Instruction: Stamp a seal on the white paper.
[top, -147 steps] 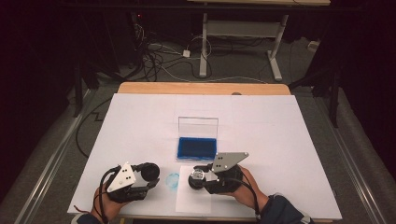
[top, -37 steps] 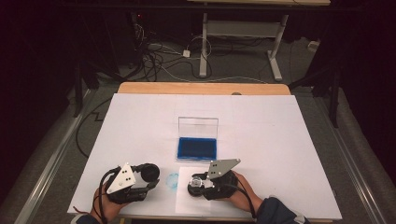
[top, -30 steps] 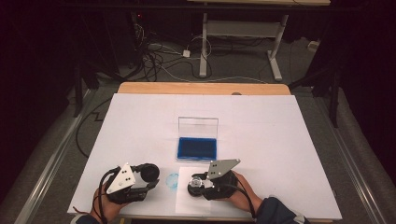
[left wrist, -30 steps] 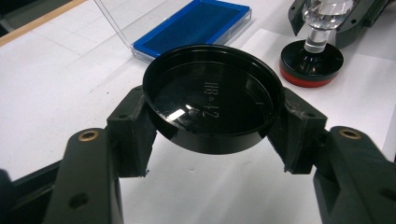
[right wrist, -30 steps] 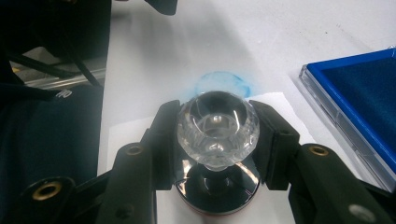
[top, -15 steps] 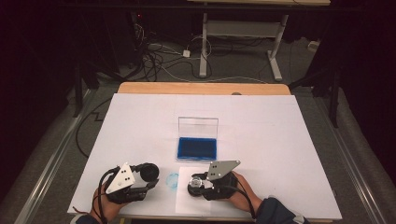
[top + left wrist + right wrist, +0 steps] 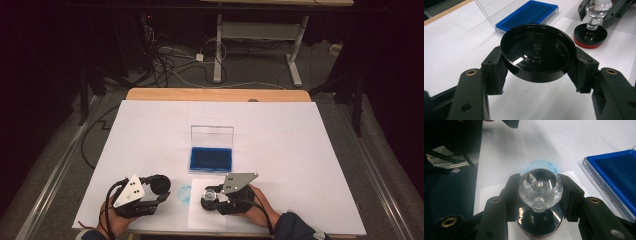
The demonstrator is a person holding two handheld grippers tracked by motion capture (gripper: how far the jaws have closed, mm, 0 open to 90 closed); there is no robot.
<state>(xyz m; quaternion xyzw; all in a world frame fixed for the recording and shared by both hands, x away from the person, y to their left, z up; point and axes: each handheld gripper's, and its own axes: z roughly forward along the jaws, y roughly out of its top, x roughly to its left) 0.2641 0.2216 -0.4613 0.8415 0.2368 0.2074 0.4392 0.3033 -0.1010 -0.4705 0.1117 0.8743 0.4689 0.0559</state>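
Note:
My right gripper is shut on the clear faceted knob of a round stamp. The stamp's black base stands on a small white paper sheet near the table's front edge. My left gripper is shut on a black round cap, held just above the table to the left of the stamp. A faint blue round print lies on the table between the two grippers. Beyond them a blue ink pad sits in its clear case, lid raised.
The white-covered table has a wooden strip along its far edge. Cables and desk legs lie on the dark floor behind. A dark sleeve lies to the left in the right gripper view.
Since the oldest frame my right gripper with the stamp has shifted slightly left and toward the front edge. Over the last second nothing has visibly moved.

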